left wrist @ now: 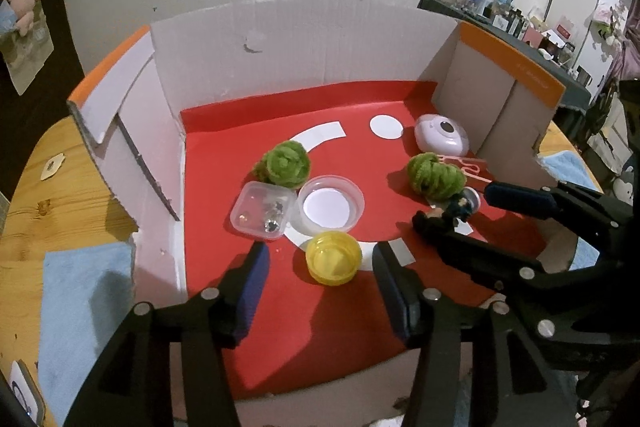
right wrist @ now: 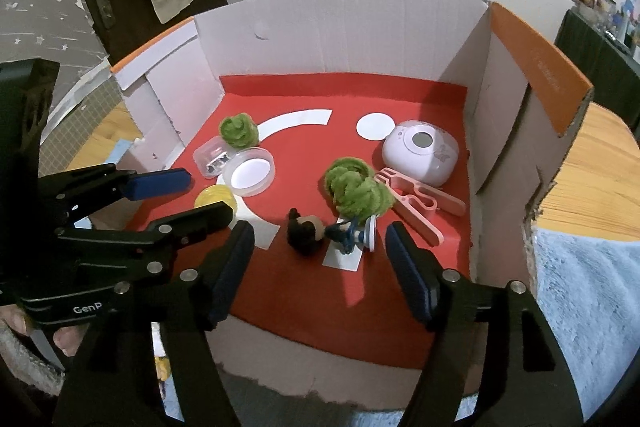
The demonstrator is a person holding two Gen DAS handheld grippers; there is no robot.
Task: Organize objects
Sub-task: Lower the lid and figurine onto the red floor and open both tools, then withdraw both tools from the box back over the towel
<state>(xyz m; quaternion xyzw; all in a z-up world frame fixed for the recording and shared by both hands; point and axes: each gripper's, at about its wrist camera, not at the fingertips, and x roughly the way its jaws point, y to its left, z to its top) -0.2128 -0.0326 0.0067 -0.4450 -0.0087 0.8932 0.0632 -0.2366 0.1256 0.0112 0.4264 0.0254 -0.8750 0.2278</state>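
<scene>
A cardboard box (left wrist: 280, 39) with a red floor (left wrist: 224, 155) holds the objects. My left gripper (left wrist: 318, 255) is open, its jaws on either side of a yellow cap (left wrist: 334, 257). Behind it lie a clear round lid (left wrist: 331, 203), a small clear square box (left wrist: 262, 211) and a green yarn ball (left wrist: 286, 163). My right gripper (right wrist: 320, 235) is open, just in front of a small lying figurine (right wrist: 332, 231). A second green yarn ball (right wrist: 356, 189), pink tongs (right wrist: 420, 201) and a white round device (right wrist: 420, 151) lie beyond it.
The box walls rise on the left, back and right (right wrist: 508, 99). It stands on a wooden table (left wrist: 40, 187) with blue cloths on the left (left wrist: 84, 307) and right (right wrist: 588, 307). White paper marks (right wrist: 374, 125) are stuck on the red floor.
</scene>
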